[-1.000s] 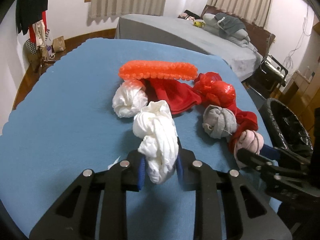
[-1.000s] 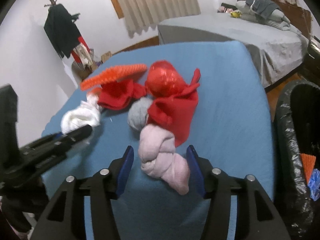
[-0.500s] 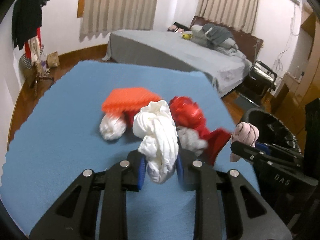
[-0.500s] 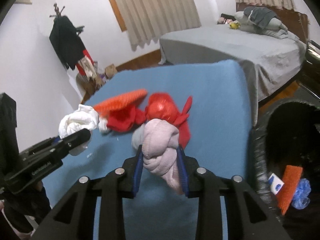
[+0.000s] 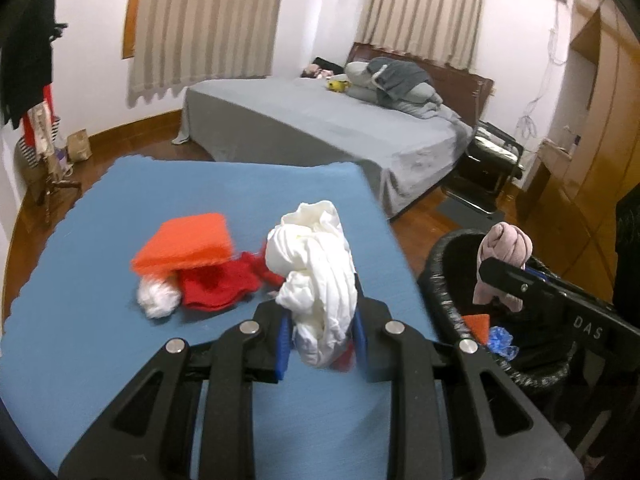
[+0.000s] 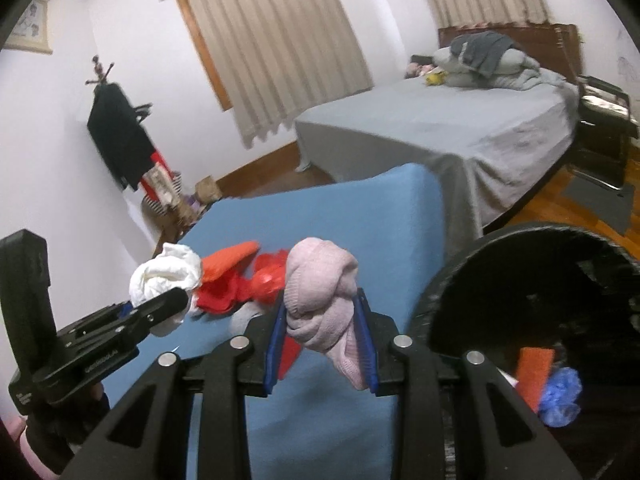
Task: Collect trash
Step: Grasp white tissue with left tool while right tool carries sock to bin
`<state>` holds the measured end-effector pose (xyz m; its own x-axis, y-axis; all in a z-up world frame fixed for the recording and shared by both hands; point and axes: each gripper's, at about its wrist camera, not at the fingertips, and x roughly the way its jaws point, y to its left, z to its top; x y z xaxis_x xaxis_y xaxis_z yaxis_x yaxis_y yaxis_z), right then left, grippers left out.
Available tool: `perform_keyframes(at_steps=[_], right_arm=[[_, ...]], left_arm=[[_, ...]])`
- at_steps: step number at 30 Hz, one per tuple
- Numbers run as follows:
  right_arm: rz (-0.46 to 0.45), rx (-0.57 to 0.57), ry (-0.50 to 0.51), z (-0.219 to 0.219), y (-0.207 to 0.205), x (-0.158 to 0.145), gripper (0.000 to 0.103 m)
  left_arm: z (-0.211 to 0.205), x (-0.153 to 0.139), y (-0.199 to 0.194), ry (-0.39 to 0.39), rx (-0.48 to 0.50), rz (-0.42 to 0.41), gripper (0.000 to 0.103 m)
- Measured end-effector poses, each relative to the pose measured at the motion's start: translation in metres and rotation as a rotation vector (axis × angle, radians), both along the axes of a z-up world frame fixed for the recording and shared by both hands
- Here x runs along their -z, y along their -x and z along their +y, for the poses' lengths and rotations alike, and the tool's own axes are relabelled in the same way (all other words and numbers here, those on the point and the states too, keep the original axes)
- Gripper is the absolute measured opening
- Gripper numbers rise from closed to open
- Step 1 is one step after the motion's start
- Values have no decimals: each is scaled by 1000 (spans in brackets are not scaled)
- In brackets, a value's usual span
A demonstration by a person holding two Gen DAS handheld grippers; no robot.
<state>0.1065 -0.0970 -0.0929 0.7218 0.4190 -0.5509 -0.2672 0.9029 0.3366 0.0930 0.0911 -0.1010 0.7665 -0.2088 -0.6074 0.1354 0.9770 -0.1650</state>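
Observation:
My left gripper (image 5: 320,344) is shut on a white knotted cloth bundle (image 5: 316,276), held above the blue table (image 5: 120,360). My right gripper (image 6: 322,344) is shut on a pink knotted cloth bundle (image 6: 324,300), lifted beside the black bin (image 6: 532,292). In the left wrist view the pink bundle (image 5: 504,260) hangs over the bin's (image 5: 440,280) rim. An orange sponge (image 5: 184,242), red cloth (image 5: 218,288) and a small white bundle (image 5: 158,300) lie on the table. In the right wrist view, the left gripper holds the white bundle (image 6: 164,276) at the left.
The bin holds an orange piece (image 6: 534,372) and a blue crumpled item (image 6: 562,396). A grey bed (image 5: 320,128) stands beyond the table. A coat rack with dark clothes (image 6: 120,144) stands by the left wall. A black stand (image 5: 488,168) sits on the wood floor at the right.
Both grippers have risen and swung right toward the bin. The right gripper's jaws closed on the pink bundle and lifted it off the table. The left kept its hold on the white bundle.

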Motion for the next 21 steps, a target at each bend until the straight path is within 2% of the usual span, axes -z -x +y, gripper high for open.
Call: perform_keyframes(at_steps=[5,11,14,21], right_arm=[[-15,103,29,-40,0,-2,32],[9,230,70,-92,-1,9,32],[26,277,86,-113,-2,14,36],[69,366,96,-157,1,32,36]], left_arm=[[-39,-3,-9,3,83,-16,24],[-95,3,-25,17,191,-10,24],[-123,10,-31,25,249,-2,24],[-185,30,-46,24,361,32,24]])
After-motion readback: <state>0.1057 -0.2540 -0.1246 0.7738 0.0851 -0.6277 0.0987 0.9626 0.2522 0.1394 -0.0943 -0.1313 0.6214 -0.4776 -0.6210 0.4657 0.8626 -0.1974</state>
